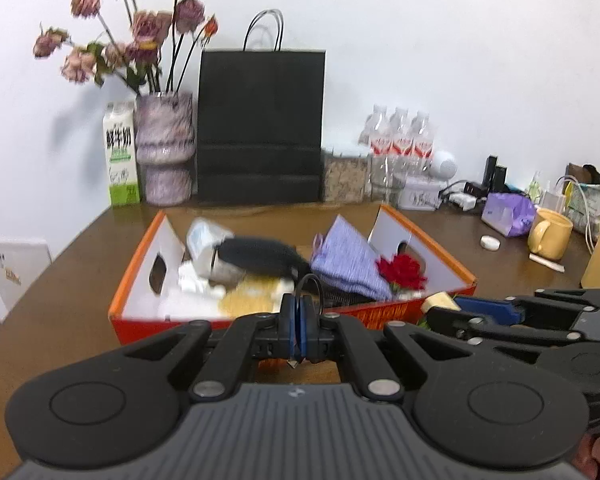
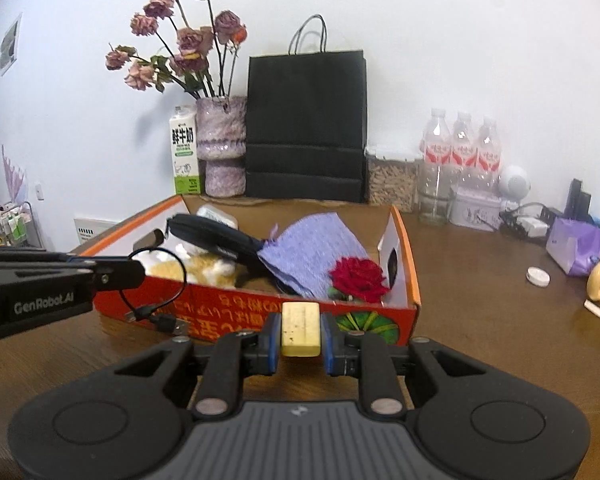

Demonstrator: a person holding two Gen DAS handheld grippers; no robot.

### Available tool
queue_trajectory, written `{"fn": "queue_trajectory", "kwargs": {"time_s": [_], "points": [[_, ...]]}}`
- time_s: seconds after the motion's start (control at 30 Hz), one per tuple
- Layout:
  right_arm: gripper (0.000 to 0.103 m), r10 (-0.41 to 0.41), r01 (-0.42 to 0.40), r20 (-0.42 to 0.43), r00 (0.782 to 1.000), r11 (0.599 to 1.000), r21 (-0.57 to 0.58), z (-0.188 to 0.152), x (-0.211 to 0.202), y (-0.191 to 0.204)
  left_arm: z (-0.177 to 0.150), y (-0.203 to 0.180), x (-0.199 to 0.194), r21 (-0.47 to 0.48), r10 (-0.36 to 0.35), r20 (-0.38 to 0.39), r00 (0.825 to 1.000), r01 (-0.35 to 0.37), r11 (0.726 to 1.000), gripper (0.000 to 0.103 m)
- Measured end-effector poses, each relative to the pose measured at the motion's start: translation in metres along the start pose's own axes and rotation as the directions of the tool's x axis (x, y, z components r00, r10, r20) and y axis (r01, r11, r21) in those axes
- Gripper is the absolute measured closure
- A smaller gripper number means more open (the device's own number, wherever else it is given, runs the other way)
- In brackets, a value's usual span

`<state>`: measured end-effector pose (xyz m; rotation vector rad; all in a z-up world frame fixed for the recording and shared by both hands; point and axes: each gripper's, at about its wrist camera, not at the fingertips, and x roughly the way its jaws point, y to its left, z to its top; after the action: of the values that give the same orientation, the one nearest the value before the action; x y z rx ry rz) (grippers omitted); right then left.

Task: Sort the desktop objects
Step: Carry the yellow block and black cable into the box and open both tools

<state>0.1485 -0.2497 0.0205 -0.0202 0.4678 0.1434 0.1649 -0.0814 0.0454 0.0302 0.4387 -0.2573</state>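
My left gripper (image 1: 299, 304) is shut on a thin black USB cable (image 1: 311, 285). The cable's loop (image 2: 168, 264) sticks up and its plugs (image 2: 168, 322) dangle in front of the orange cardboard box (image 2: 240, 308). My right gripper (image 2: 300, 322) is shut on a pale yellow block (image 2: 300, 330), seen side-on at the right in the left wrist view (image 1: 440, 301). Both grippers hover just before the box's front wall (image 1: 160, 326). Inside the box lie a black pouch (image 1: 260, 256), a purple cloth (image 1: 348, 258), a red rose (image 1: 402, 270) and a yellow-white plush (image 2: 204, 268).
A black paper bag (image 1: 260, 128), a vase of dried flowers (image 1: 164, 148), a milk carton (image 1: 120, 156) and water bottles (image 1: 400, 140) line the back wall. To the right on the brown table sit a yellow mug (image 1: 550, 234), a purple pack (image 1: 508, 214) and a white cap (image 1: 490, 242).
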Motion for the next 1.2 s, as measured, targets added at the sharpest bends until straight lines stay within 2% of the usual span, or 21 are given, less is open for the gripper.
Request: {"fn": "queue_trajectory", "kwargs": {"time_s": [0.27, 0.5, 0.73, 1.07, 1.2], "points": [[0.084, 0.006, -0.005, 0.057, 0.998, 1.0, -0.021, 0.034, 0.006, 0.007, 0.028, 0.001, 0.009, 0.011, -0.013, 0.061, 0.998, 0.012, 1.0, 0.1], [0.084, 0.002, 0.0, 0.064, 0.998, 1.0, -0.026, 0.06, 0.033, 0.008, 0.053, 0.01, 0.033, -0.011, -0.016, 0.084, 0.996, 0.017, 1.0, 0.1], [0.084, -0.004, 0.005, 0.037, 0.999, 1.0, -0.026, 0.078, 0.071, 0.005, 0.066, 0.02, 0.068, -0.03, -0.014, 0.059, 0.998, 0.016, 0.999, 0.1], [0.084, -0.013, 0.013, -0.015, 1.0, 1.0, -0.019, 0.088, 0.118, -0.004, 0.066, 0.037, 0.112, -0.073, 0.008, -0.012, 1.0, -0.009, 0.997, 0.1], [0.082, -0.005, 0.005, -0.034, 0.999, 1.0, 0.0, 0.086, 0.129, -0.006, 0.066, 0.042, 0.121, -0.089, 0.036, -0.044, 0.998, -0.04, 0.995, 0.094]]}}
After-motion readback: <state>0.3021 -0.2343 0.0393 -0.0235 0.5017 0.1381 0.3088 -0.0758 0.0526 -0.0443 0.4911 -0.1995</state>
